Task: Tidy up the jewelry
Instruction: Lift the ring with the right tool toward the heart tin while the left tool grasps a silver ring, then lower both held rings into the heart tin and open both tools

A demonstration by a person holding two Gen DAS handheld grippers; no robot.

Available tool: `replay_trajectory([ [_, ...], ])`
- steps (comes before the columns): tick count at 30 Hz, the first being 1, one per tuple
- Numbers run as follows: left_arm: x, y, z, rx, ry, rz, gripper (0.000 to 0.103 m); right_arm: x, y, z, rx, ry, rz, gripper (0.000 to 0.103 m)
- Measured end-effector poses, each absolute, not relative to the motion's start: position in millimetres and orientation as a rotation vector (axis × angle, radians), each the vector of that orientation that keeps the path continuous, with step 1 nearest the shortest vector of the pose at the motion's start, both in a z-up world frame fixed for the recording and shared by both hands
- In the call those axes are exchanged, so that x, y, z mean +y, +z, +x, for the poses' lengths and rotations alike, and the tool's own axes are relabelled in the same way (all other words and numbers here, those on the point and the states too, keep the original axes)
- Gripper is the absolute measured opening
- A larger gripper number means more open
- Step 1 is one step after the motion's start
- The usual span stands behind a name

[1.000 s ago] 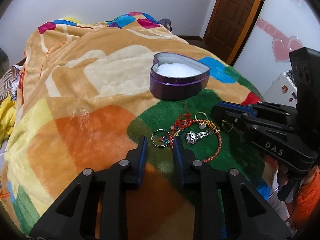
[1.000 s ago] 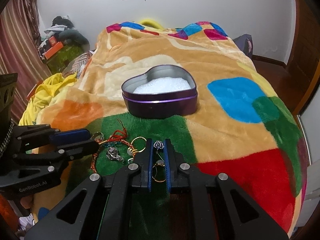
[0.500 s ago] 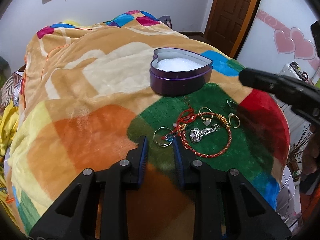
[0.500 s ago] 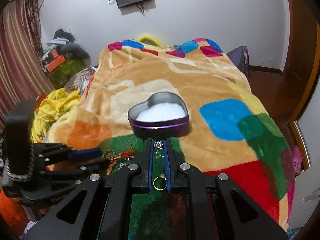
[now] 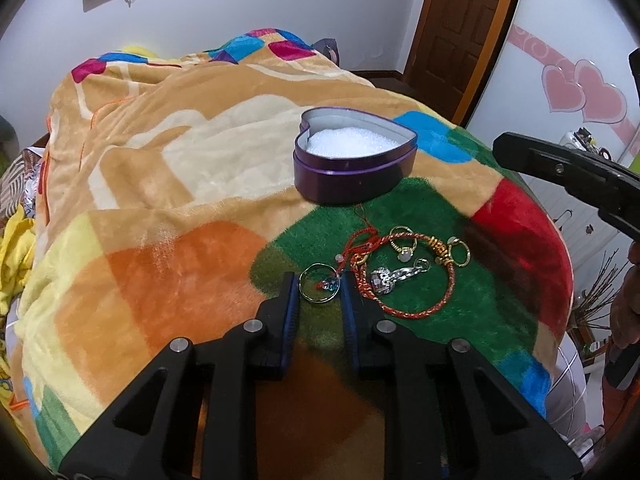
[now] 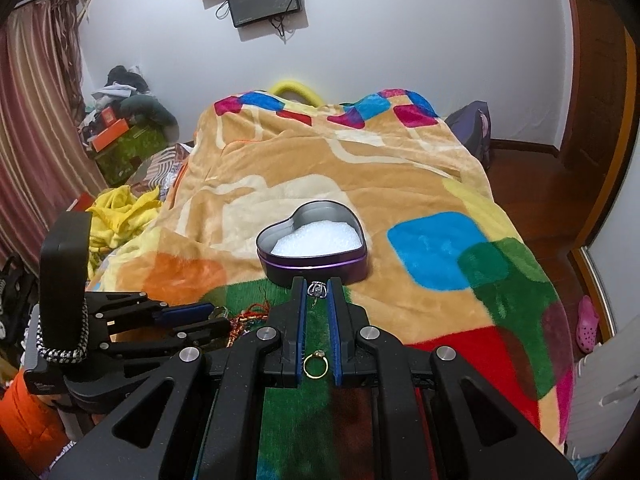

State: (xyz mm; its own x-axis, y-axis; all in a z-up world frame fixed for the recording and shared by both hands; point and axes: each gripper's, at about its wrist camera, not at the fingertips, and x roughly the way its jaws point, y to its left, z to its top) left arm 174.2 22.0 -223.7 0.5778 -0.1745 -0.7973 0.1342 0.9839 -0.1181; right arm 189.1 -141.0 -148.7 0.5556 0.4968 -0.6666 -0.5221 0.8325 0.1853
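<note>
A purple heart-shaped tin with white foam inside sits open on the blanket; it also shows in the right wrist view. In front of it lies a jewelry pile: a red cord bracelet, a silver ring, gold rings and a silver charm. My left gripper is open, its tips on either side of the silver ring. My right gripper is shut on a small silver earring and is raised just before the tin. A gold ring lies below it.
The colourful fleece blanket covers the bed. Its right edge drops to a wooden floor. Clothes and boxes are piled at the left. A door stands at the back right.
My right gripper has lifted off the pile with the silver earring and risen toward the tin. My left gripper has stayed low by the silver ring and edged slightly closer to it.
</note>
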Motion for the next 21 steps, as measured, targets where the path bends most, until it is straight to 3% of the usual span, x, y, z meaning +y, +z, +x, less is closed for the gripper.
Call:
replay_trajectory([
  [21,27.1,-159.1,198.0,0.747,-0.151,-0.045,0.021,-130.3,-115.6,203.2,0.674,0.612,-0.041,0.009],
])
